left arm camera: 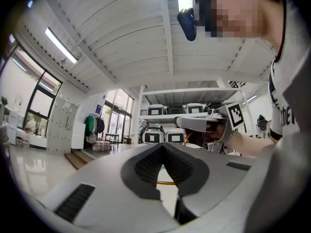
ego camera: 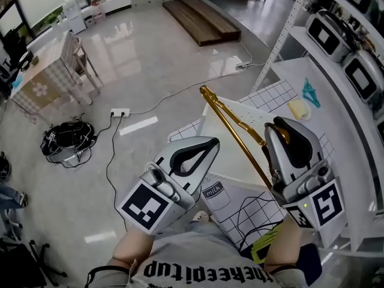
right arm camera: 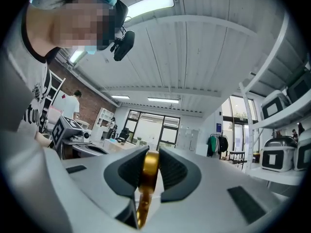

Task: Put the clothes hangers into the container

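A gold metal clothes hanger [ego camera: 231,122] slants through the air from upper left to lower right in the head view. My right gripper [ego camera: 282,128] is shut on its lower part. In the right gripper view the gold bar [right arm camera: 147,178] is pinched between the dark pads [right arm camera: 129,171]. My left gripper [ego camera: 213,144] hovers to the left of the hanger with its jaws closed on nothing, and its tips [left arm camera: 163,147] meet. A white box-like surface [ego camera: 223,152] lies under the hanger. A teal hanger [ego camera: 310,93] rests on the shelf.
White metal shelving [ego camera: 336,101] with rice cookers [ego camera: 327,32] runs along the right. A checked cloth printed "milk" [ego camera: 231,206] lies below me. On the shiny floor are cables, a power strip [ego camera: 120,111] and a black bundle [ego camera: 67,140]. A table [ego camera: 42,77] stands far left.
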Demonstrator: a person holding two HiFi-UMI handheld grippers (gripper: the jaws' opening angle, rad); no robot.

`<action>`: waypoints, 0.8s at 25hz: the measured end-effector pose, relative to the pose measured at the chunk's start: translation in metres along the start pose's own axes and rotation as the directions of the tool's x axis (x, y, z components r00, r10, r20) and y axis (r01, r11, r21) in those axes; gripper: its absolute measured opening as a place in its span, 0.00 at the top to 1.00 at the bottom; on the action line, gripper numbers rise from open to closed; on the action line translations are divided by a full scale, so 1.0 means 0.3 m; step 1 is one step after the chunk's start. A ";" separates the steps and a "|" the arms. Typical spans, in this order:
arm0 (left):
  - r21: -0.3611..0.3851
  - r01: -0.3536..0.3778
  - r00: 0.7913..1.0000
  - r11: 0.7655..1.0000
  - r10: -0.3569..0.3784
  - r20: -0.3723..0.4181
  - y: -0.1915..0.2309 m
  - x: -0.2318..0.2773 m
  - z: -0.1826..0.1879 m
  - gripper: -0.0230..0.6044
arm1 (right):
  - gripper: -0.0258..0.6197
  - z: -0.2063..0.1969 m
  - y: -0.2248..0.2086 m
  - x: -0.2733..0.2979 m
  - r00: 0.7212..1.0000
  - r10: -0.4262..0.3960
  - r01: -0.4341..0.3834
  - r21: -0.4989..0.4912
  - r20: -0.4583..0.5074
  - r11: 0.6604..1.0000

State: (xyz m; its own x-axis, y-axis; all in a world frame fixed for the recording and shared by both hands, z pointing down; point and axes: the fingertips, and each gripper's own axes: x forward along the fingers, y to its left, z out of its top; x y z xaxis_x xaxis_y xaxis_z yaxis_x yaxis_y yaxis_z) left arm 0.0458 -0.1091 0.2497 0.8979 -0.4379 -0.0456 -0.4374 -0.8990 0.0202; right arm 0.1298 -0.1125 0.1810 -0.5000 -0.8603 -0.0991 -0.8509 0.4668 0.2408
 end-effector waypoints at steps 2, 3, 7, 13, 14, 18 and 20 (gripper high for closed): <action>-0.002 -0.019 1.000 1.000 0.019 -0.009 0.016 0.015 0.002 0.94 | 0.85 -0.006 -0.021 0.023 1.000 0.019 -0.019 0.005 0.001 1.000; -0.002 -0.029 1.000 1.000 0.029 -0.011 0.020 0.021 -0.003 0.94 | 0.85 -0.014 -0.028 0.029 1.000 0.028 -0.028 0.008 0.002 1.000; 0.001 -0.064 0.998 0.998 0.064 -0.019 0.024 0.035 -0.029 0.94 | 0.85 -0.058 -0.047 0.039 0.998 0.056 -0.056 0.020 0.010 0.998; 0.003 -0.102 0.994 0.995 0.102 -0.046 0.037 0.054 -0.053 0.94 | 0.85 -0.112 -0.081 0.064 0.997 0.076 -0.077 0.047 0.018 0.996; 0.002 -0.107 0.993 0.994 0.107 -0.051 0.039 0.053 -0.058 0.94 | 0.85 -0.121 -0.085 0.068 0.997 0.078 -0.079 0.051 0.017 0.996; -0.002 -0.128 0.989 0.992 0.128 -0.071 0.042 0.053 -0.082 0.94 | 0.85 -0.162 -0.092 0.076 0.996 0.089 -0.089 0.064 0.014 0.994; -0.003 -0.138 0.987 0.990 0.137 -0.078 0.045 0.053 -0.093 0.94 | 0.85 -0.186 -0.094 0.083 0.996 0.093 -0.093 0.068 0.006 0.993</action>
State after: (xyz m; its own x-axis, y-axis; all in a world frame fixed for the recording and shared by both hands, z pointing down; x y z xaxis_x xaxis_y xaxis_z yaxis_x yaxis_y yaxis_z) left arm 0.0557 -0.1281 0.2773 0.8304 -0.5560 0.0362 -0.5570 -0.8300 0.0296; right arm 0.1503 -0.1584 0.2256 -0.5776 -0.8121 -0.0826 -0.8099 0.5574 0.1827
